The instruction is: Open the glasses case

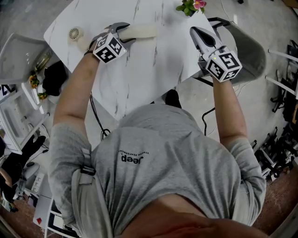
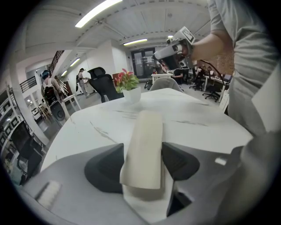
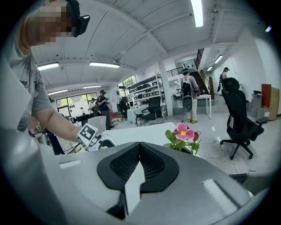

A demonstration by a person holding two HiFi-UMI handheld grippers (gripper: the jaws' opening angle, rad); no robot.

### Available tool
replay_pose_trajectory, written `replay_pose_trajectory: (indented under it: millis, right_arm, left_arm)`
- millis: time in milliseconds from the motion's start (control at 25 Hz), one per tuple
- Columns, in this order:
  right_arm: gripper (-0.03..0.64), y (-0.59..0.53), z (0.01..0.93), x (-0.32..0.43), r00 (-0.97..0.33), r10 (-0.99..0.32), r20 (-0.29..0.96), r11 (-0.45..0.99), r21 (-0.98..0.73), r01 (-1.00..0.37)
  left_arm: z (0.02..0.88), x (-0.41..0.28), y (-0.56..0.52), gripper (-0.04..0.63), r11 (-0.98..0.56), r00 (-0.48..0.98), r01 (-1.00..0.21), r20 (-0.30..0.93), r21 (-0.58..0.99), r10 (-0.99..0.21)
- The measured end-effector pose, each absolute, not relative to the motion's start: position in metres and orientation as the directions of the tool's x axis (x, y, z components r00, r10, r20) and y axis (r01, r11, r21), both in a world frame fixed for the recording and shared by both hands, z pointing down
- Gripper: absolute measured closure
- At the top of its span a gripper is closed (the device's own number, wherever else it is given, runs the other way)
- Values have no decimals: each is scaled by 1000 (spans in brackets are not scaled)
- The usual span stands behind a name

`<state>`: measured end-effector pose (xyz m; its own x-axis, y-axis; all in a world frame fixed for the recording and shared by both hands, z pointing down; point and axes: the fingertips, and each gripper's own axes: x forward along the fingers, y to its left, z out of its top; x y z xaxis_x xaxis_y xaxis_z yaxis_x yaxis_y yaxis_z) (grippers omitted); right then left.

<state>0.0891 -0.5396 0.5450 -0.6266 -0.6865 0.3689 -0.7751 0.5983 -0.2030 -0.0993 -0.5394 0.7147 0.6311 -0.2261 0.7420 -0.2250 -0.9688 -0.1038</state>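
A cream, oblong glasses case [image 1: 142, 31] [image 2: 144, 147] lies closed on the white marble table [image 1: 139, 74], near its far side. My left gripper [image 1: 125, 33] straddles the case's left end. Its dark pads [image 2: 104, 169] lie against both long sides of the case, so it is shut on it. My right gripper [image 1: 194, 31] [image 3: 139, 147] hovers over the table's right part, apart from the case. Its jaws meet at the tips with nothing between them.
A small pot of pink flowers [image 1: 190, 5] [image 3: 183, 135] stands at the table's far right corner. A little round white object [image 1: 74, 33] sits by the left corner. Grey chairs [image 1: 249, 49] flank the table, and office chairs and people are further off.
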Motion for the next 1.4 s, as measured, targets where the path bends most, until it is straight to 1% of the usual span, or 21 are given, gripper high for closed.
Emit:
replay_pose_trajectory:
  millis: [80, 360, 560, 680, 920, 1120, 1240, 1400]
  right_arm:
    - [614, -539, 546, 91, -624, -689, 369, 595, -203, -777]
    - [614, -539, 545, 93, -618, -691, 376, 590, -200, -782]
    - [614, -538, 544, 95, -612, -696, 377, 584, -199, -787]
    - [614, -537, 544, 95, -610, -696, 380, 583, -197, -788]
    - [614, -536, 543, 98, -604, -700, 382, 577, -197, -793]
    - [614, -534, 542, 97, -601, -704, 378, 575, -194, -795]
    - [614, -534, 542, 97, -599, -705, 380, 573, -193, -796]
    - [614, -532, 543, 98, -594, -707, 383, 569, -191, -800]
  left_arm:
    - [715, -98, -537, 293, -974, 634, -204, 745, -98, -208]
    - [713, -100, -537, 307, -985, 631, -160, 761, -63, -151]
    - [710, -101, -539, 310, -986, 642, -164, 759, -1, -107]
    - [707, -100, -540, 314, -988, 651, -155, 753, 7, -97]
    - [701, -98, -543, 341, -991, 662, -134, 743, -8, -95]
    - [693, -99, -544, 382, -991, 665, -132, 739, -28, -109]
    - [690, -100, -546, 421, -990, 668, -133, 733, -50, -127]
    - [686, -100, -549, 450, -987, 669, -139, 727, -83, -155]
